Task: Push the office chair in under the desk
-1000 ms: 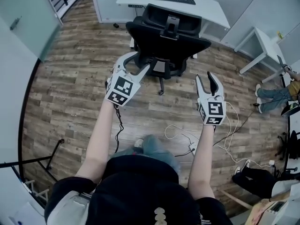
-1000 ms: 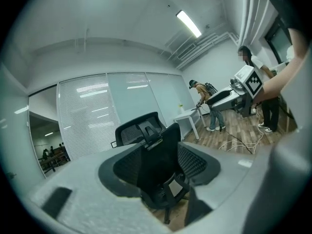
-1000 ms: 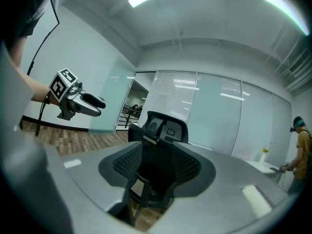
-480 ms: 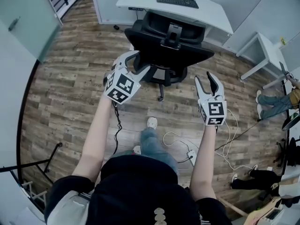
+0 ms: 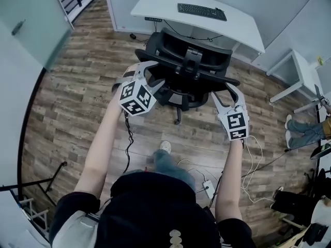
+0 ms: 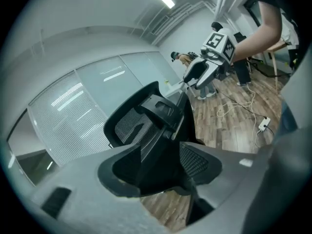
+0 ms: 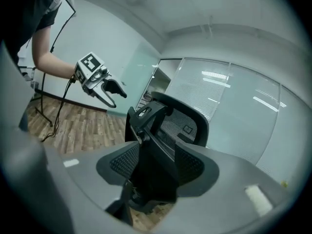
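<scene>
**A:** Head view. The office chair [image 5: 186, 68] stands on the wood floor [image 5: 77, 97] just off the desk's [image 5: 155, 4] near edge, not yet under it. Its back faces the person, and the backrest runs left to right, parallel to that edge.

**B:** Grippers?

**A:** The left gripper [image 5: 151, 72] is at the backrest's left end and the right gripper [image 5: 226, 93] at its right end. Both arms are stretched forward, about equally near. The chair lies straight ahead of the fingers, with the desk beyond it.

**B:** Left gripper view?

**A:** Jaws spread wide, pads pressing on nothing. The backrest fills the gap ahead of them. Touching or just short, I cannot tell.

**B:** Right gripper view?

**A:** Jaws opening, nothing pinched. The backrest's mesh shows between them, with the left gripper beyond it.

**B:** What does the push call for?

**A:** My judgement: press both ends together, straight toward the desk. An uneven push would likely swivel the chair.
</scene>
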Demonstrator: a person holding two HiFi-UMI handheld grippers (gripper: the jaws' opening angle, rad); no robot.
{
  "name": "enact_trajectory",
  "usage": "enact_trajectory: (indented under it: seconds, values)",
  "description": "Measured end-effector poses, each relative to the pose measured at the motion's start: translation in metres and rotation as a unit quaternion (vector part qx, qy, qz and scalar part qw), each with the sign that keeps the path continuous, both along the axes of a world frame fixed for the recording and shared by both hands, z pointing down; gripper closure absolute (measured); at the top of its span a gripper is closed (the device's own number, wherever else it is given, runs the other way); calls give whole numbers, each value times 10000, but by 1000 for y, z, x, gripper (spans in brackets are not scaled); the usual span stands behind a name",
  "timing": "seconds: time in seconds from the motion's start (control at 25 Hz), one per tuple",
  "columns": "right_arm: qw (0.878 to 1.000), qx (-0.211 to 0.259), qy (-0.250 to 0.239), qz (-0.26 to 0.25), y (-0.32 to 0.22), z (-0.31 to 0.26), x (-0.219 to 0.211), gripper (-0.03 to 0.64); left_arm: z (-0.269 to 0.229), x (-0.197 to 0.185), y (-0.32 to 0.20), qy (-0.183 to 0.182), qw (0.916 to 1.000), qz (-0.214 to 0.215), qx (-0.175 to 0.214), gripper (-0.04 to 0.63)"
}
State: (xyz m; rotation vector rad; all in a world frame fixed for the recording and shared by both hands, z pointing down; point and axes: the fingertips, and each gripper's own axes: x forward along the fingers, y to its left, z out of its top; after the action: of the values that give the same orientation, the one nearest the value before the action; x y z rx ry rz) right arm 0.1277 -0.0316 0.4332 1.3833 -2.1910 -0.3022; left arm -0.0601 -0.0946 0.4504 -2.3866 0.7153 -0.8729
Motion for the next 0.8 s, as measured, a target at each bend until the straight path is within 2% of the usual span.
enact_trajectory:
  seconds: [0.08,0.16,0.24,0.32,0.56,0.8]
  values:
    - [9992,-189,292,-219,-15,8,4,388,4,6,-15,-343,9994,68,85,339]
    - [9967,-353,572,-463,-27,15,6,387,6,13,-29,-533,9984,145,137,345]
    - [9925,-493,855,-726,-39,20,6,385,9,18,-42,-712,9972,194,129,357]
    - [9870,-639,1104,-983,-52,26,7,380,17,23,-56,-1043,9941,245,142,357]
    - [9639,-1157,1754,-1636,-76,52,10,374,42,33,-76,-1992,9780,614,55,379]
    - [9365,-1559,2398,-2030,-88,71,7,375,59,31,-88,-2774,9570,846,124,388]
